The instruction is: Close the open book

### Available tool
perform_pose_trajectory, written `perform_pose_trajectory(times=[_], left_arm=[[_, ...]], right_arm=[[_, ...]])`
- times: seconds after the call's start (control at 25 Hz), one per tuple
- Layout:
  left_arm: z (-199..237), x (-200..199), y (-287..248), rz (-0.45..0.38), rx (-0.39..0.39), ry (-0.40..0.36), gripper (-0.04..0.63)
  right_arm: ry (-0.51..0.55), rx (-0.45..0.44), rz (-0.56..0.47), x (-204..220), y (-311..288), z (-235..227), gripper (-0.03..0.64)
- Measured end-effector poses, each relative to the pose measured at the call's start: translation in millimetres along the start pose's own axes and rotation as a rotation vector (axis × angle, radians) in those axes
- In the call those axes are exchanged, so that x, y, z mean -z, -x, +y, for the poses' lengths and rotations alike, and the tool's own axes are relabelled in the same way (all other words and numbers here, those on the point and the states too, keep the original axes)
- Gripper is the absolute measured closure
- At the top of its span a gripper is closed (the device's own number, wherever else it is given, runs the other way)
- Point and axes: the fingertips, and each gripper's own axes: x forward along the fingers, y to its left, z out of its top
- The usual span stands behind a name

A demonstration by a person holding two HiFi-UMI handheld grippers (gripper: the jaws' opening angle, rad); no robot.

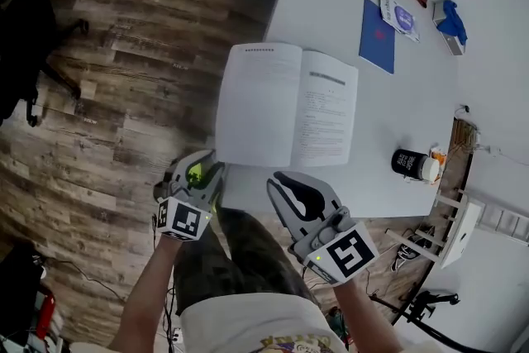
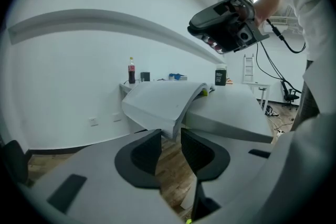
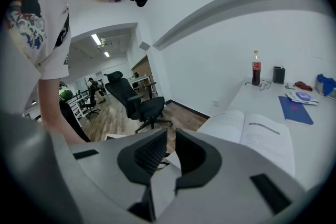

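The open book (image 1: pixel 285 103) was laid flat, pages up, on the white counter (image 1: pixel 413 78). Its left page was carried out past the counter's near-left edge, above the wooden floor (image 1: pixel 124 95). In the left gripper view that overhanging page was seen to droop.

The main risk was judged to lie in that overhang. If the left page were pushed sideways instead of being lifted over, the whole book could be dragged along the smooth counter or tipped off its edge. If only a few loose sheets were caught, they could be creased or torn, or the book left half shut. A swing of the cover towards the right could also be taken too far, though the blue booklet (image 1: pixel 378 35) and the black jar (image 1: pixel 407 163) were set well apart from the book.

The fingers (image 2: pixel 149 149) of the left gripper (image 2: pixel 171 136) were held narrowly apart. Nothing was gripped between them, and the corner of the drooping page was seen just beyond their tips; contact could not be made out. The fingers (image 3: pixel 191 155) of the right gripper (image 3: pixel 170 136) were likewise parted by a narrow gap and were empty, with the book lying off to their right, untouched.
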Motion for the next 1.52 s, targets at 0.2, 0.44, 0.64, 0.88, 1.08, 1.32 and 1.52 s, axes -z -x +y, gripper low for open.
perform_pose_trajectory(times=[0.2,0.44,0.64,0.88,1.08,1.32,1.52], left_arm=[[6,-2,-4,-0.014,-0.043,0.009,0.502],[10,-7,3,0.009,-0.053,-0.007,0.502],[13,-19,12,0.013,-0.061,-0.007,0.511],[15,-41,22,0.012,-0.060,-0.014,0.520],[12,-55,30,0.025,-0.046,-0.033,0.525],[11,-73,36,0.048,-0.026,-0.080,0.526],[6,-89,42,0.053,-0.026,-0.072,0.529]], right_arm=[[-0.013,0.017,0.005,7,4,-3,0.577],[-0.030,0.040,-0.010,4,10,-5,0.577],[-0.054,0.063,-0.033,-2,22,-5,0.577],[-0.084,0.088,-0.061,-9,35,-6,0.577],[-0.094,0.097,-0.078,-14,45,-2,0.577],[-0.115,0.116,-0.100,-13,59,-1,0.577],[-0.118,0.133,-0.101,-9,65,-5,0.577]])
